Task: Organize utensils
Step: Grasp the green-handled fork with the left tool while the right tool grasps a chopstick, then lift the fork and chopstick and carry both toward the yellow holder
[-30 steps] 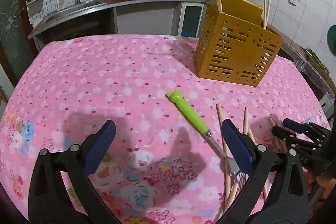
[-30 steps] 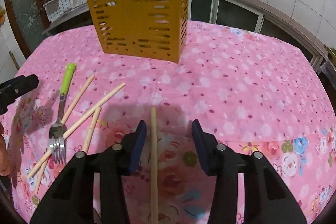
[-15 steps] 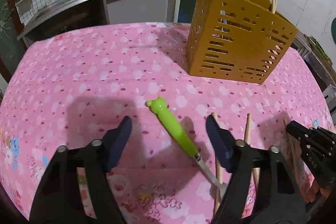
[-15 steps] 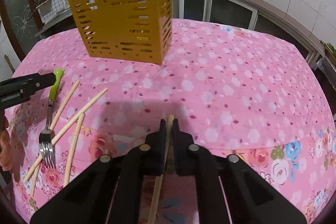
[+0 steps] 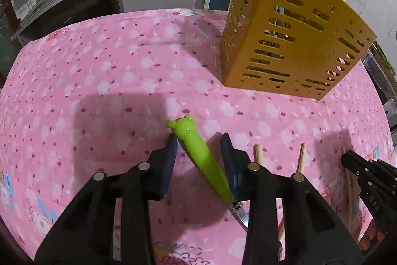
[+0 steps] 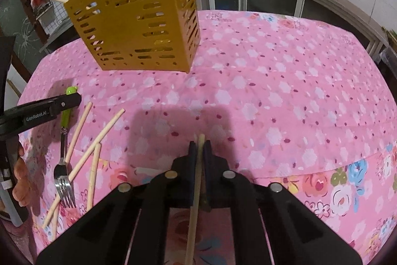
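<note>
Left gripper [image 5: 199, 143] open, straddling the green fork [image 5: 201, 158] handle on the desk [image 5: 111, 81]. Right gripper [image 6: 199, 144] clamped on a chopstick [image 6: 196, 190].

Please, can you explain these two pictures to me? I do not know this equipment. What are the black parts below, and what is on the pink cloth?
No robot here: a person holds one black claw in each hand, and each carries a camera looking along its fingers. The left view shows the left claw open around the green handle of a fork, not yet closed. The right view shows the right claw shut on one chopstick. On the pink tablecloth stands a yellow utensil holder with chopsticks inside; loose chopsticks lie by the fork.
</note>
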{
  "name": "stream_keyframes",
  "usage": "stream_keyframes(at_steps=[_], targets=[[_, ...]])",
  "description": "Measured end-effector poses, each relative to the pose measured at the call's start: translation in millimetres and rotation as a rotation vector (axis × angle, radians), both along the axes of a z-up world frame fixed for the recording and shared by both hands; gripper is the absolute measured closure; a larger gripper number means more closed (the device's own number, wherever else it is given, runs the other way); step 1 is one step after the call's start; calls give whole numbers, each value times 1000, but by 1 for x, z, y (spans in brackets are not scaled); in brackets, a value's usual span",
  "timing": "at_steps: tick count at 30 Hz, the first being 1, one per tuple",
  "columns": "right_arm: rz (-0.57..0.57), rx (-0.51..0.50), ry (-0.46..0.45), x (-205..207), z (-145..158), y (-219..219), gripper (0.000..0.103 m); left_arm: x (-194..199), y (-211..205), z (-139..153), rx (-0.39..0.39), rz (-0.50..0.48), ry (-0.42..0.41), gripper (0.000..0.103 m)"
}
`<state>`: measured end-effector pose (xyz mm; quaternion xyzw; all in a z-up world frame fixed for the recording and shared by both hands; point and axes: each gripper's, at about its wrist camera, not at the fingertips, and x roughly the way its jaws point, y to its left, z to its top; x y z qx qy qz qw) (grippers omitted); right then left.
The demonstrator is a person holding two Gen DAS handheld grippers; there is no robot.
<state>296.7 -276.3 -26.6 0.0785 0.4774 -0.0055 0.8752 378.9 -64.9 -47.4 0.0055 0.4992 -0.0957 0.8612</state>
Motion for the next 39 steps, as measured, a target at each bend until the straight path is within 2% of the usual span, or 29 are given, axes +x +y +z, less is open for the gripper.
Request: stream_keyframes(at_steps=[5, 9, 17, 24, 31, 39], targets=[[-13, 8, -11, -3, 1, -2, 98, 2, 5, 0, -27, -3, -8, 77], [-23, 19, -34, -8, 3, -6, 98, 1, 13, 3, -62, 8, -11, 89], [-31, 26, -78, -16, 17, -17, 98, -15, 21, 17, -92, -7, -41, 89], [-43, 44, -165, -28, 47, -24, 98, -47, 33, 60, -142, -37, -148, 89], [-52, 46, -283, -44, 78, -23, 98, -83, 35, 95, -137, -75, -290, 89], [-59, 34, -358, -58, 99, -22, 98, -107, 41, 107, -150, -101, -353, 89]])
